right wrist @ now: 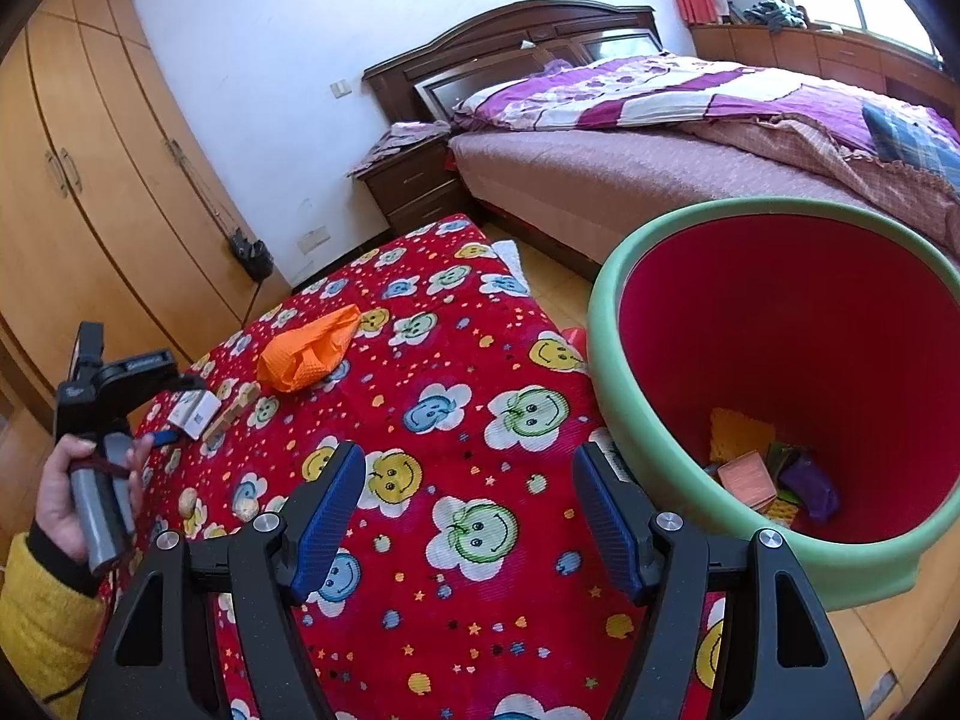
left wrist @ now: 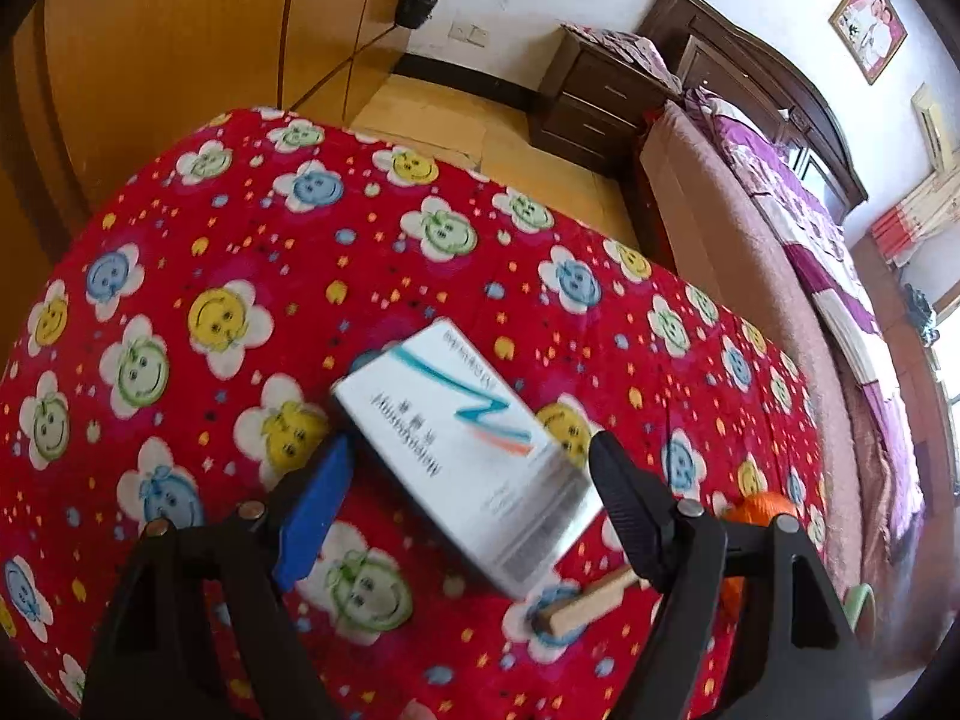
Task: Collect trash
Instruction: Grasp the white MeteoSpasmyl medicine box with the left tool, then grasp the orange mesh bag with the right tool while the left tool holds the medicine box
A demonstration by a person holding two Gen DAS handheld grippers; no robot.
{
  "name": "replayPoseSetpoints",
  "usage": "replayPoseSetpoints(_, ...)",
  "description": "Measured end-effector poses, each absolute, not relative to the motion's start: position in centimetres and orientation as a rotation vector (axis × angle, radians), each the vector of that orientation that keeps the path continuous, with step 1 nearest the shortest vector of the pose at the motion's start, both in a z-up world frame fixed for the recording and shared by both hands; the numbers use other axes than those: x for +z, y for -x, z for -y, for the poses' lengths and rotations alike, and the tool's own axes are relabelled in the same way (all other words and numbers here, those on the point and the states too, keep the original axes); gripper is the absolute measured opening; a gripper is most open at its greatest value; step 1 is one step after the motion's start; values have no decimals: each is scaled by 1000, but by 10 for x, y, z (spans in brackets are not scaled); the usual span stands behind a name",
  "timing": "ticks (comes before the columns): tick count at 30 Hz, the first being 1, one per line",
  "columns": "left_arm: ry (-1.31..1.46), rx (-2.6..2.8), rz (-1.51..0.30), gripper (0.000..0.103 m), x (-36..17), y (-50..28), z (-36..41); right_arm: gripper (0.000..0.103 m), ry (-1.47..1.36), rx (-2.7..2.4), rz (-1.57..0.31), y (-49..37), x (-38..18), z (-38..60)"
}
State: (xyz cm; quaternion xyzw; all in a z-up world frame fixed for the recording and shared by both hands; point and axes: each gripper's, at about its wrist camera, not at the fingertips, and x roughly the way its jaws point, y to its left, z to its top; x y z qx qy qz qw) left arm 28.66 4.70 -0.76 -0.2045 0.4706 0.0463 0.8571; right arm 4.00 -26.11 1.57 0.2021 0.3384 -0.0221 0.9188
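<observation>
A white carton box (left wrist: 462,450) with a teal zigzag lies on the red smiley-flower cloth (left wrist: 240,276), between the spread fingers of my left gripper (left wrist: 468,480), which is open and not touching it. A wooden block (left wrist: 591,597) lies just beside the box. A crumpled orange bag (right wrist: 309,354) sits further along the table; its edge shows in the left wrist view (left wrist: 762,507). My right gripper (right wrist: 468,498) is open and empty above the cloth. The box (right wrist: 193,413) and block (right wrist: 231,414) also show there, by the left gripper body (right wrist: 120,384).
A green bin with a red inside (right wrist: 606,360) stands at the table's right edge and holds several pieces of trash (right wrist: 774,474). Two small pale lumps (right wrist: 246,507) lie on the cloth. A bed (right wrist: 690,138), nightstand (right wrist: 414,180) and wardrobe (right wrist: 90,180) stand beyond.
</observation>
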Motion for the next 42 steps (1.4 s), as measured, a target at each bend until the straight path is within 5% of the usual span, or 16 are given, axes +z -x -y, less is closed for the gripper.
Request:
replayPoseSetpoints(14, 125, 159, -1000, 79, -18, -294, -9, 73, -429, -30, -694, -36, 16, 261)
replayPoseSetpoints(21, 93, 56, -1009, 51, -12, -278, -20, 73, -397, -18, -695, -41, 28, 250)
replayPoseSetpoints(42, 214, -51, -858, 50, -16, -236, -45, 73, -221, 69, -786, -168, 28, 162)
